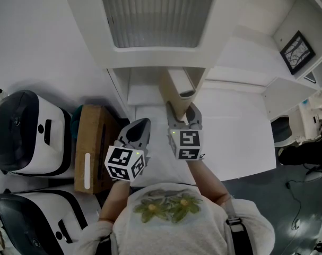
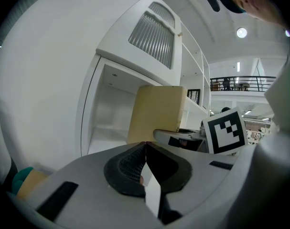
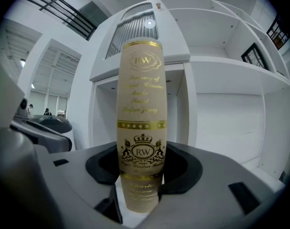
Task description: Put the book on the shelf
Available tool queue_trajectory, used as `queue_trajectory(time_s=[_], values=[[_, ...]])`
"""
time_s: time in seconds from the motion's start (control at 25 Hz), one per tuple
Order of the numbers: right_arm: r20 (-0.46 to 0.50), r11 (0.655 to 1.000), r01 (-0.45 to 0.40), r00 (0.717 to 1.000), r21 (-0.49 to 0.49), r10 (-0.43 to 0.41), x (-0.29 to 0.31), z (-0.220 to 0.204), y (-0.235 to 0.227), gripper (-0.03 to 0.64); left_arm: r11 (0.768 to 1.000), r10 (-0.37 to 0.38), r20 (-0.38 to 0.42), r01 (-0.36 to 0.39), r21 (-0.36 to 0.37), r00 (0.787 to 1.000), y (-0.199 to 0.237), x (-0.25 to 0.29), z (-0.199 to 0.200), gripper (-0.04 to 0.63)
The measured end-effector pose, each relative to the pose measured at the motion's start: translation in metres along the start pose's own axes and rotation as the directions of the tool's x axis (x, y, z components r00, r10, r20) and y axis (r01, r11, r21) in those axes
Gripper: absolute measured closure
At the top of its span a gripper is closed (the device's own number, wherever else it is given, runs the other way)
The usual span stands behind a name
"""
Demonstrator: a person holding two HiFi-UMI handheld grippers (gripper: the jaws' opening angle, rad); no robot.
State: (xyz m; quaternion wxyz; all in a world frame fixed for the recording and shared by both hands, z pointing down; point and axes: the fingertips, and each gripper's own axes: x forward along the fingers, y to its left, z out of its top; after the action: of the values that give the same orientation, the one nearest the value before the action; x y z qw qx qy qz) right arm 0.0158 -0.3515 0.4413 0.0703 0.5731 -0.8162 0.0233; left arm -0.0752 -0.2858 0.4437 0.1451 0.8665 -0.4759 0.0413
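Head view, centre: the right gripper (image 1: 180, 113) is clamping the book (image 1: 177, 86) upright, aiming it at the shelf (image 1: 142, 94) opening. 
Left gripper view: the left gripper (image 2: 145, 151) is idling low in frame, jaws together and empty. 
Right gripper view, middle: the jaws are pinching the spine's lower end, probably so the book can slide in.

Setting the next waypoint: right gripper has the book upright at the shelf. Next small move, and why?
Probably ease the right gripper forward. The book is clamped upright, spine toward the camera, and the open shelf compartment lies straight ahead with nothing visibly blocking it.
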Motion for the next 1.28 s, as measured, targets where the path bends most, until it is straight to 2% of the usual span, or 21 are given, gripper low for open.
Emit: queue_trajectory(time_s=[1.28], values=[[0.016,1.000,0.000,1.000,0.009,0.000,0.017,0.009,0.002,0.397,1.000,0.008,-0.014,-0.007,0.002,1.000,0.001,0.002,-0.003,0.566]])
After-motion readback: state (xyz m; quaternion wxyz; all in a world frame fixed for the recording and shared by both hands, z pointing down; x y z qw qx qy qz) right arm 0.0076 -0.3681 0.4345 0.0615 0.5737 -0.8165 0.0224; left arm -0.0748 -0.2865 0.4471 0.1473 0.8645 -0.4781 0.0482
